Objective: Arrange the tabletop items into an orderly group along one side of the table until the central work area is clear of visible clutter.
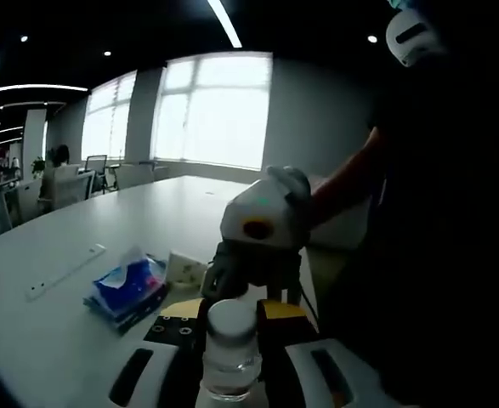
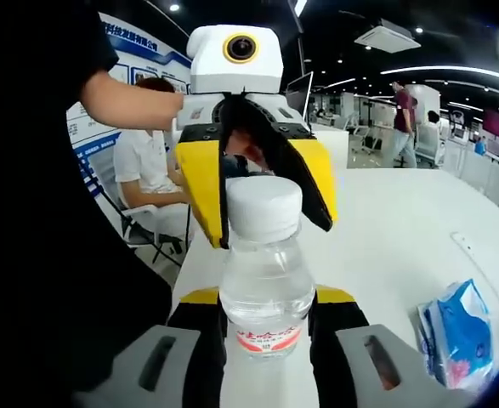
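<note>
A clear water bottle (image 2: 266, 280) with a white cap and a red label stands upright between the two grippers, which face each other. My right gripper (image 2: 268, 299) is shut on the bottle's body. My left gripper (image 2: 270, 231) comes from the far side, its yellow-padded jaws spread wider than the cap. In the left gripper view the bottle (image 1: 230, 340) rises between my left gripper's (image 1: 232, 311) open jaws, with the right gripper (image 1: 254, 287) just behind it. A blue tissue pack (image 1: 126, 289) lies on the white table (image 1: 104, 229).
The tissue pack (image 2: 457, 333) lies at the right. A small white card (image 1: 185, 270) and a long white strip (image 1: 66, 272) rest beside the tissue pack. A person's arm (image 2: 138, 102) holds the left gripper. Someone sits on a chair (image 2: 147, 161) past the table edge.
</note>
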